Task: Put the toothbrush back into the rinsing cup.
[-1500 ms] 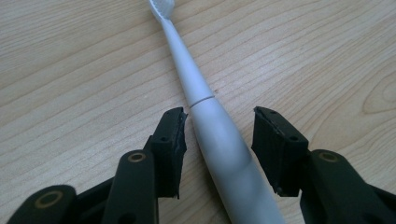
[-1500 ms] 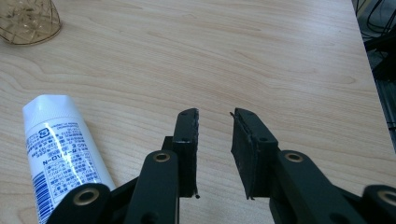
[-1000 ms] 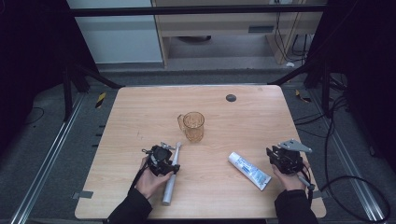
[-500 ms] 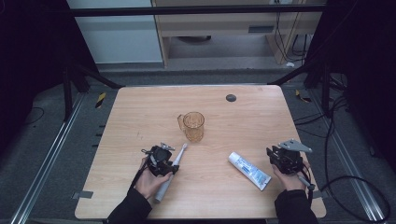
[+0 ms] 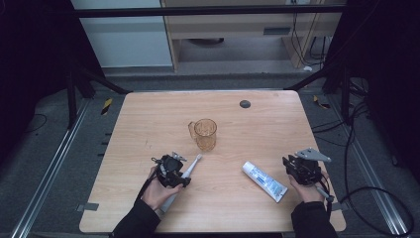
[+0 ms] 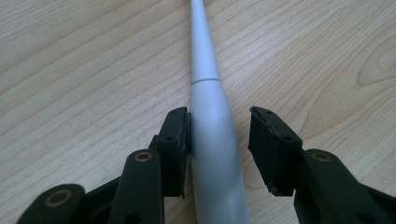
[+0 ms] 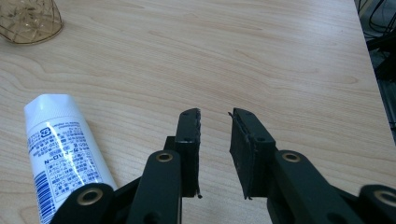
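My left tongs (image 6: 219, 135) straddle the toothbrush (image 6: 212, 140) handle, spread, one jaw touching; my right tongs (image 7: 215, 140) rest spread beside the toothpaste (image 7: 60, 149).

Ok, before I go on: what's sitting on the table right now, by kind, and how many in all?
Electric toothbrush: 1, lying between the left gripper's open jaws
Toothpaste tube: 1
Amber mug: 1
Small dark round thing at the far side: 1
Total: 4
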Tool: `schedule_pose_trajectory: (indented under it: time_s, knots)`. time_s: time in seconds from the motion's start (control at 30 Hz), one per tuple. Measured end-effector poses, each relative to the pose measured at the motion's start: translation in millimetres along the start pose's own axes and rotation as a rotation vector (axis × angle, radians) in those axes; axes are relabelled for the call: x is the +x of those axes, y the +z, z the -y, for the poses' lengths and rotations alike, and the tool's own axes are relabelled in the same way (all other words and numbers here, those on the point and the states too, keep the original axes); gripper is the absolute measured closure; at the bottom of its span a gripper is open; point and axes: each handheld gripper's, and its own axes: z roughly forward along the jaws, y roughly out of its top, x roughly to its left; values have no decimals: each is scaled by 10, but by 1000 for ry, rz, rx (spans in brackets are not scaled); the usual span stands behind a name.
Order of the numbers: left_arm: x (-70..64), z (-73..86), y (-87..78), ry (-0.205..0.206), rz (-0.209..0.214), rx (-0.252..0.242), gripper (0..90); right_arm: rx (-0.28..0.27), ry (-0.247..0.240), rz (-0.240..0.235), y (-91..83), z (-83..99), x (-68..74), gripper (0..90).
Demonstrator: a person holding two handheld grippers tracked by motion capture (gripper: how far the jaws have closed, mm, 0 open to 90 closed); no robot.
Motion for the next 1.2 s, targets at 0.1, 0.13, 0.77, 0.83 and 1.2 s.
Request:
schedule_pose_trajectory:
  time_s: [0.1, 0.13, 0.77, 0.83, 1.2]
  knots:
    - [-10, -20, -18, 14, -12, 8, 566, 0, 1, -1, 0, 0, -1, 722]
    - [-13, -25, -24, 17, -14, 9, 569, 0, 0, -1, 0, 0, -1, 722]
    - [89, -64, 34, 0, -37, 51, 662, 3, 0, -5, 8, -1, 6, 724]
    - [85, -69, 35, 5, -38, 55, 664, 3, 0, -5, 8, -1, 8, 724]
    - [80, -48, -131, 17, -38, -5, 668, 6, 9, -6, 8, 8, -7, 733]
